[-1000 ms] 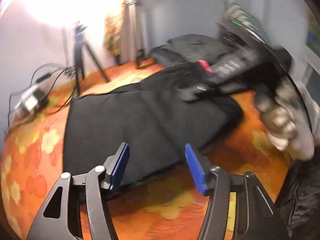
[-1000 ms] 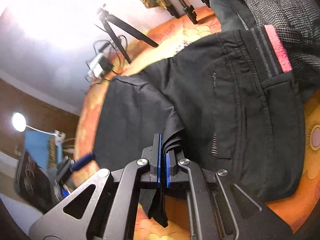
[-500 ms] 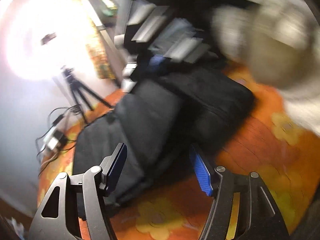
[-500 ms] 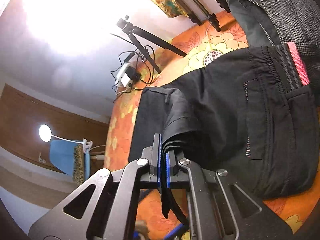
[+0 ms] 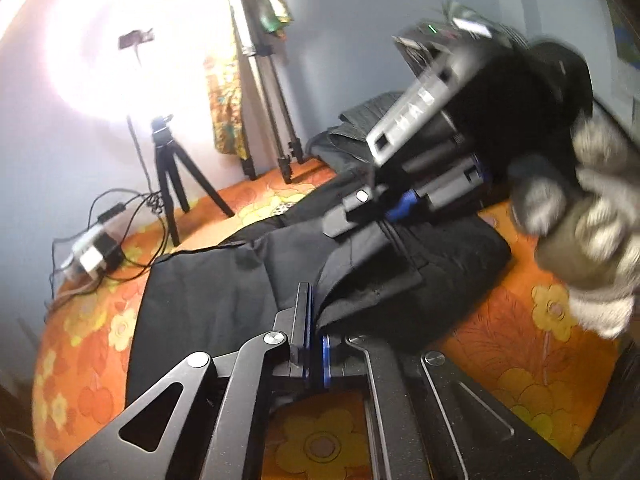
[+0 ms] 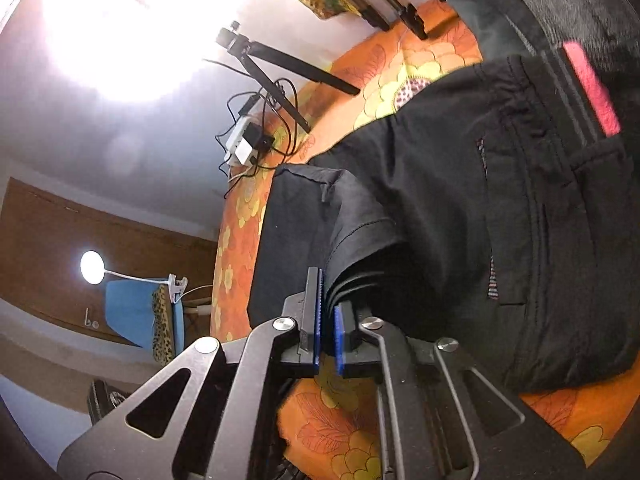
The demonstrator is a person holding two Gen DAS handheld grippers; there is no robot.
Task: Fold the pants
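Black pants (image 5: 224, 292) lie on an orange flowered bedspread (image 5: 84, 364), partly folded over. In the right wrist view the pants (image 6: 460, 216) show a waistband with a pink stripe (image 6: 592, 88). My left gripper (image 5: 316, 344) is shut on a folded edge of the pants near the hem. My right gripper (image 6: 328, 320) is shut on bunched layers of the pants. The right gripper also shows in the left wrist view (image 5: 392, 208), blurred, held by a gloved hand (image 5: 584, 236) above the pants.
A small tripod (image 5: 176, 176) and a power strip with cables (image 5: 92, 252) stand on the bed's far left. Taller tripod legs (image 5: 272, 120) lean at the wall. Grey clothes (image 6: 560, 4) are piled behind the pants. A lamp (image 6: 92, 268) glows at the left.
My left gripper was open above the pants and is now shut on their edge. My right gripper, still shut on the fabric, has lifted and carried it across.
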